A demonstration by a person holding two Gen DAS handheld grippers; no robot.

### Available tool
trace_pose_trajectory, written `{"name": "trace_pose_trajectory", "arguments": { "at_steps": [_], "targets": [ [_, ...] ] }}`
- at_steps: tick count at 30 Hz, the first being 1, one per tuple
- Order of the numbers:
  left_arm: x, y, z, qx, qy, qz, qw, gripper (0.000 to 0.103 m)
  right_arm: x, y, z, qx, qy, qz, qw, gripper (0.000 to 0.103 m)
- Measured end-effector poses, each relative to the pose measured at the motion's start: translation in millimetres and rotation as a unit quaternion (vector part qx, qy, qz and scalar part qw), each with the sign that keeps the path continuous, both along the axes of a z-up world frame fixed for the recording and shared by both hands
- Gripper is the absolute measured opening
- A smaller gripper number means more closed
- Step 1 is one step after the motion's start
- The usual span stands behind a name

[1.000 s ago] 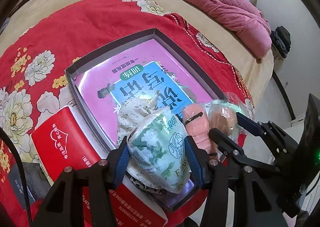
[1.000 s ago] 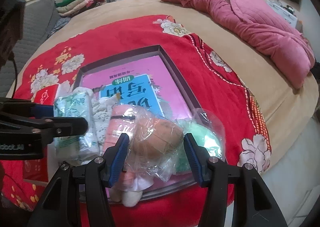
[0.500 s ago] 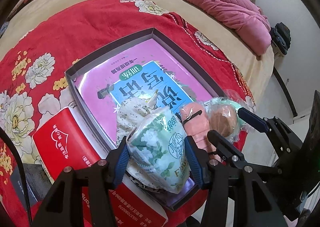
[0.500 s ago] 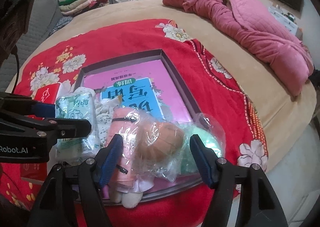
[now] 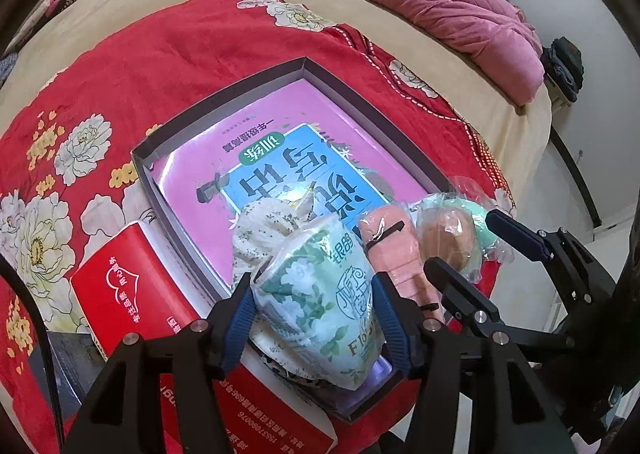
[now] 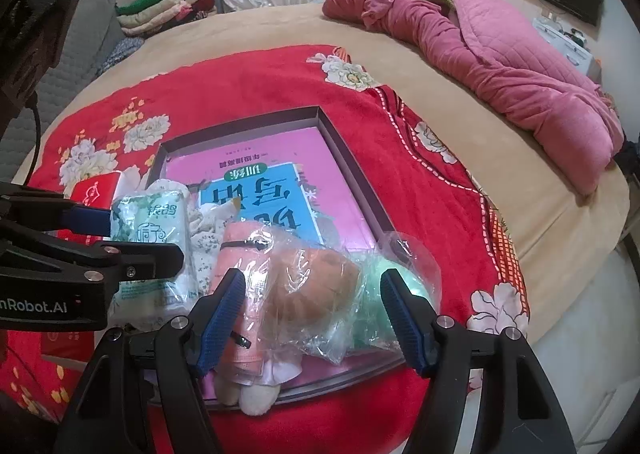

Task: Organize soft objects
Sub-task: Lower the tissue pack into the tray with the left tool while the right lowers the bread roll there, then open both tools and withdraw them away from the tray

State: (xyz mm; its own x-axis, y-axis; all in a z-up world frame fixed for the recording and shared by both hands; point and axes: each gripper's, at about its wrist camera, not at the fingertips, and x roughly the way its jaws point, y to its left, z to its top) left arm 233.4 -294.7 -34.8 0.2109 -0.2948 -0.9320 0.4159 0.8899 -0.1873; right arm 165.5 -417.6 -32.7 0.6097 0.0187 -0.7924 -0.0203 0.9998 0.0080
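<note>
Spreading off the floral tissue pack (image 5: 324, 310) between its pads, the left gripper (image 5: 316, 318) is being opened; right gripper (image 6: 316, 318) is gaping around the bagged plush (image 6: 316, 290) in the tray (image 6: 348, 158), so withdrawal is best kept straight.

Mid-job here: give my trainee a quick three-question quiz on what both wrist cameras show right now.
1. True or false: the pink book lies inside the grey box.
2. Which item sits between the left gripper fingers? A) floral tissue pack B) red box C) pink quilt
3. Fill in: the plush toy between the right gripper fingers is wrapped in clear ____.

Key: 1 true; 2 A; 3 plastic.
</note>
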Motion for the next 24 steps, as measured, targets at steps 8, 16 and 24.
{"name": "trace_pose_trajectory", "arguments": {
  "at_steps": [8,16,24],
  "targets": [
    [3,1,-1,0.003,-0.002,0.004,1.0,0.063,0,-2,4,-0.002,-0.004,-0.001,1.0,0.072],
    [5,1,3,-0.002,-0.009,0.008,0.9999,0.068,-2,-6,11,-0.004,-0.006,-0.01,1.0,0.073],
    [-3,17,29,-0.032,-0.039,0.022,0.9985,0.077,-18,-11,41,-0.007,-0.035,-0.031,0.999,0.078]
  ]
}}
